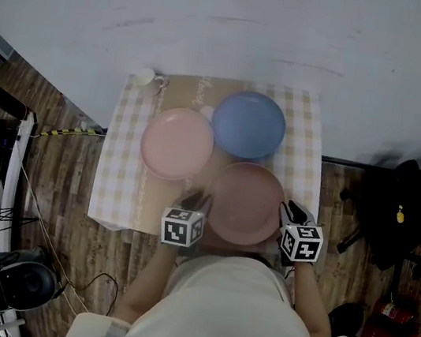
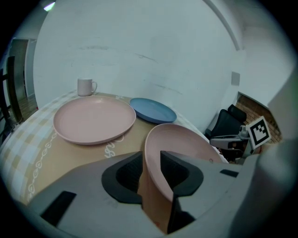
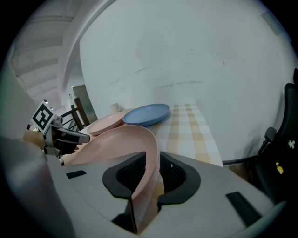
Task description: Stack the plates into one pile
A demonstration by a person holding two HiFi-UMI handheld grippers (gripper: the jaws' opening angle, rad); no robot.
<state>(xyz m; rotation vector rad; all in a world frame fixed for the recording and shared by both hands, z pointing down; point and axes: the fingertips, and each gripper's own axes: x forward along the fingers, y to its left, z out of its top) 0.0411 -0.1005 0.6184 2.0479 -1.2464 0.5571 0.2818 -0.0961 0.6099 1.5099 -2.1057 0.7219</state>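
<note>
The left hand-held gripper (image 1: 193, 199) (image 2: 151, 169) has its jaws part-way open around the left rim of the dusty-pink plate (image 1: 246, 202) (image 2: 184, 142). The rim stands between the ribbed pads, and they do not seem to clamp it. The right hand-held gripper (image 1: 293, 212) (image 3: 152, 172) is the same on the opposite rim, its jaws a little apart with the plate edge (image 3: 111, 139) between them. Both point downward and away from the person.

This plate lies at the near edge of the worktop (image 1: 115, 188), toward its right side. Its nearest rim is hidden in the head view by the person's torso and the marker cubes. Whether it rests flat or is slightly lifted cannot be told.

Beyond it, toward the far right corner, sits the blue plate (image 1: 248, 124) (image 2: 152, 110) (image 3: 146, 114). Left of that, around the middle of the worktop, lies the light pink plate (image 1: 176, 143) (image 2: 93, 120) (image 3: 104, 122). Their rims come very close, and it is unclear whether they touch. In the right gripper view most of the light pink plate is covered by the other two.

A small pale mug (image 1: 145, 77) (image 2: 85, 87) stands at the far left corner. The checked cloth has a plain beige strip down its middle.
</note>
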